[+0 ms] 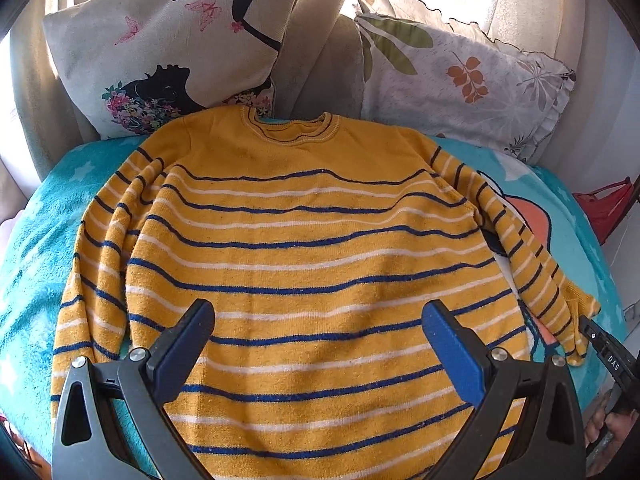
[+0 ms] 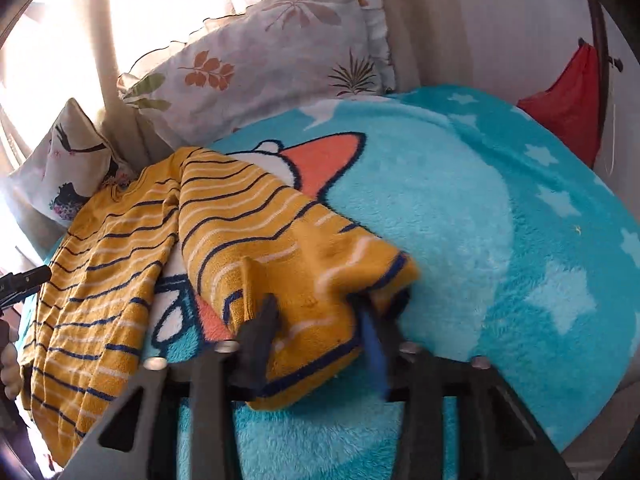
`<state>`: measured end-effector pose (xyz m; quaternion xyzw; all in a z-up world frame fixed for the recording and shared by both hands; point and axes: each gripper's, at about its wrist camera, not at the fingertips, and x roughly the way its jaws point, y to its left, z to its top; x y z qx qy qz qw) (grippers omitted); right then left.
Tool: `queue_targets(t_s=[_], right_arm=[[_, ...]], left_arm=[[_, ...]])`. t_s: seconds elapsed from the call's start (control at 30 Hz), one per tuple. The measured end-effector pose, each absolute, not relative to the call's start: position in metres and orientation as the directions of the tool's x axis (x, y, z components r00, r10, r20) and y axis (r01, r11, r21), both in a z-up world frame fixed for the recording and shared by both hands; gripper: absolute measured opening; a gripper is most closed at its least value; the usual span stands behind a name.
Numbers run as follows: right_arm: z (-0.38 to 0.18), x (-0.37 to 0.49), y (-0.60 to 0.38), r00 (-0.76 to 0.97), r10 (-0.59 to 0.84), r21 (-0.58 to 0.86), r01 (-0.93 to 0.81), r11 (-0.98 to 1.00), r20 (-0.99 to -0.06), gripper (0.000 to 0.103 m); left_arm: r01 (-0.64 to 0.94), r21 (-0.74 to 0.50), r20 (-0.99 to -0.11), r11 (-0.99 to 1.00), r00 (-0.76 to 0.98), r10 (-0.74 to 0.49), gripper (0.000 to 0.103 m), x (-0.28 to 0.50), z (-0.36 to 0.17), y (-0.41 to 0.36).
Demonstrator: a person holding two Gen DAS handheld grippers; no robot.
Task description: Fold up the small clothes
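A yellow sweater [image 1: 304, 240] with blue and white stripes lies face up on a turquoise blanket [image 1: 36, 240], neck toward the pillows. My left gripper [image 1: 318, 320] hovers over its lower body, jaws wide open, with nothing between them. In the right wrist view, the cuff end of the sweater's right sleeve [image 2: 320, 280] sits bunched between the fingers of my right gripper [image 2: 316, 320], which is shut on it. That sleeve [image 2: 260, 232] runs back to the sweater's body [image 2: 100, 280]. The other sleeve [image 1: 92, 264] lies along the body's left side.
Two printed pillows [image 1: 160, 40] [image 1: 460, 80] lean against the back behind the neck. The blanket [image 2: 480, 220] spreads wide to the right of the sweater. A red item [image 2: 568, 112] hangs past the blanket's right edge. A hand [image 2: 8, 360] shows at the left edge.
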<state>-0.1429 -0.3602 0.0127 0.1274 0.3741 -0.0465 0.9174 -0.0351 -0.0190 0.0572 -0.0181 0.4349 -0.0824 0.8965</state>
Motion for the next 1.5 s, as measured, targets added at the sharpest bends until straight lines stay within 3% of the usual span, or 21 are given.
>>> queue_targets(t_s=[0.1, 0.23, 0.27, 0.3, 0.37, 0.47, 0.6, 0.8, 0.97, 1.03, 1.07, 1.1, 1.2, 1.4, 1.47, 1.5], right_arm=[[0.025, -0.14, -0.38, 0.723, -0.084, 0.162, 0.264, 0.951, -0.686, 0.012], [0.035, -0.152, -0.424, 0.638, -0.385, 0.062, 0.562, 0.825, -0.667, 0.012], [0.037, -0.158, -0.433, 0.605, -0.449, 0.044, 0.626, 0.779, -0.658, 0.016], [0.039, -0.164, -0.44, 0.59, -0.475, 0.055, 0.663, 0.747, -0.653, 0.031], [0.043, -0.175, -0.445, 0.629, -0.441, 0.133, 0.656, 0.743, -0.64, 0.049], [0.047, -0.174, -0.428, 0.711, -0.348, 0.185, 0.556, 0.81, -0.611, 0.05], [0.047, -0.136, -0.397, 0.77, -0.114, 0.255, 0.342, 0.905, -0.628, 0.051], [0.048, -0.031, -0.359, 0.723, 0.091, 0.264, 0.13, 0.956, -0.685, 0.064], [0.017, 0.057, -0.33, 0.597, 0.176, 0.242, 0.032, 0.97, -0.783, 0.064], [0.005, 0.076, -0.315, 0.567, 0.129, 0.161, 0.007, 0.987, -0.814, 0.063], [0.005, 0.078, -0.306, 0.579, 0.102, 0.111, -0.02, 0.994, -0.809, 0.041], [0.005, 0.082, -0.299, 0.575, 0.113, 0.098, -0.057, 0.994, -0.81, 0.007], [0.01, 0.082, -0.292, 0.579, 0.134, 0.104, -0.085, 0.991, -0.804, 0.007], [0.019, 0.104, -0.323, 0.612, -0.203, -0.135, 0.156, 0.978, -0.764, 0.008], [0.019, 0.114, -0.338, 0.589, -0.24, -0.139, 0.212, 0.967, -0.772, 0.009], [0.02, 0.113, -0.341, 0.584, -0.247, -0.132, 0.234, 0.963, -0.773, 0.015]], left_arm=[[0.124, -0.101, -0.772, 0.987, 0.617, -0.156, 0.103, -0.036, 0.059, -0.015], [0.104, -0.096, -0.77, 0.99, 0.623, -0.14, 0.103, -0.036, 0.057, -0.01], [0.098, -0.094, -0.773, 0.991, 0.62, -0.135, 0.103, -0.034, 0.055, -0.009], [0.092, -0.093, -0.777, 0.991, 0.616, -0.13, 0.103, -0.033, 0.052, -0.008], [0.083, -0.089, -0.785, 0.993, 0.607, -0.121, 0.103, -0.031, 0.046, -0.006], [0.071, -0.087, -0.794, 0.994, 0.597, -0.113, 0.103, -0.03, 0.038, -0.003], [0.055, -0.078, -0.797, 0.995, 0.596, -0.095, 0.103, -0.032, 0.031, 0.001], [0.052, -0.079, -0.791, 0.996, 0.605, -0.094, 0.103, -0.037, 0.031, 0.002], [0.061, -0.076, -0.791, 0.995, 0.604, -0.097, 0.103, -0.038, 0.033, -0.003], [0.064, -0.072, -0.79, 0.995, 0.606, -0.096, 0.103, -0.037, 0.034, -0.005], [0.064, -0.071, -0.789, 0.995, 0.608, -0.095, 0.103, -0.036, 0.034, -0.004], [0.061, -0.071, -0.788, 0.996, 0.609, -0.093, 0.103, -0.036, 0.034, -0.003], [0.048, -0.087, -0.789, 0.995, 0.607, -0.098, 0.103, -0.03, 0.034, 0.001], [0.024, -0.101, -0.794, 0.995, 0.6, -0.095, 0.103, -0.022, 0.03, 0.01], [0.02, -0.111, -0.799, 0.994, 0.593, -0.101, 0.103, -0.021, 0.029, 0.013], [0.017, -0.114, -0.8, 0.993, 0.591, -0.102, 0.103, -0.021, 0.028, 0.014]])
